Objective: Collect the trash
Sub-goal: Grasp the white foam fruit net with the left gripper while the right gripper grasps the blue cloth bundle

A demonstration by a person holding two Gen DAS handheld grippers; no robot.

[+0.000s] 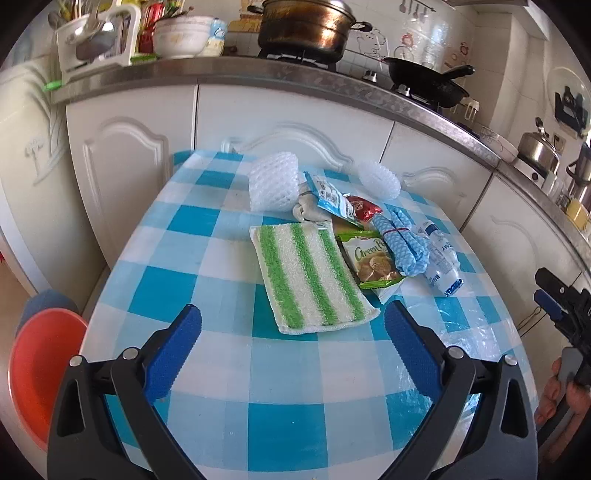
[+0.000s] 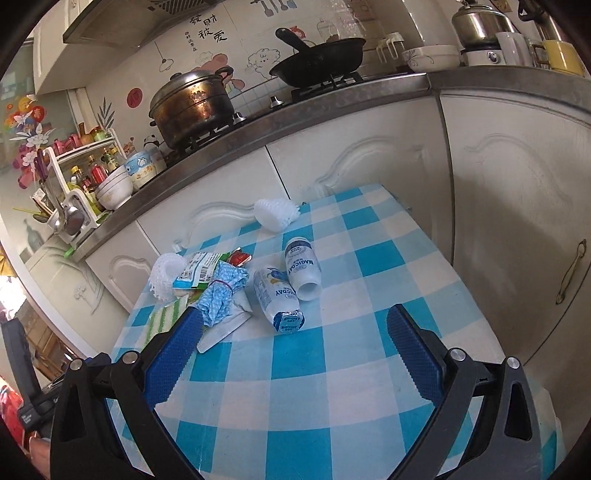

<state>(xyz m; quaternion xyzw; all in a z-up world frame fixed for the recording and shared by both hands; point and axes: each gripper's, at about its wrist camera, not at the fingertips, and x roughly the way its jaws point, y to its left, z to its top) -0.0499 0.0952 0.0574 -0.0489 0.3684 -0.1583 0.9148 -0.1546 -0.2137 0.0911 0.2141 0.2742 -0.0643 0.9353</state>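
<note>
Trash lies in a heap on the blue-and-white checked table (image 1: 229, 373). A green snack packet (image 1: 373, 260), a blue-white wrapper (image 1: 332, 199) and a red packet (image 1: 364, 208) overlap. Two white foam nets (image 1: 273, 182) (image 1: 380, 179) lie behind them. In the right wrist view, a white "Magicday" bottle (image 2: 303, 267) and a matching pouch (image 2: 279, 295) lie on their sides. My left gripper (image 1: 293, 308) is open just short of a green-striped cloth (image 1: 310, 277). My right gripper (image 2: 294, 311) is open near the pouch, holding nothing.
A bundled blue dotted cloth (image 1: 402, 240) lies among the trash. An orange basin (image 1: 40, 369) sits low at the table's left. White cabinets (image 2: 369, 166) and a steel counter with a pot (image 1: 306, 29) and a black pan (image 2: 317, 61) stand behind the table.
</note>
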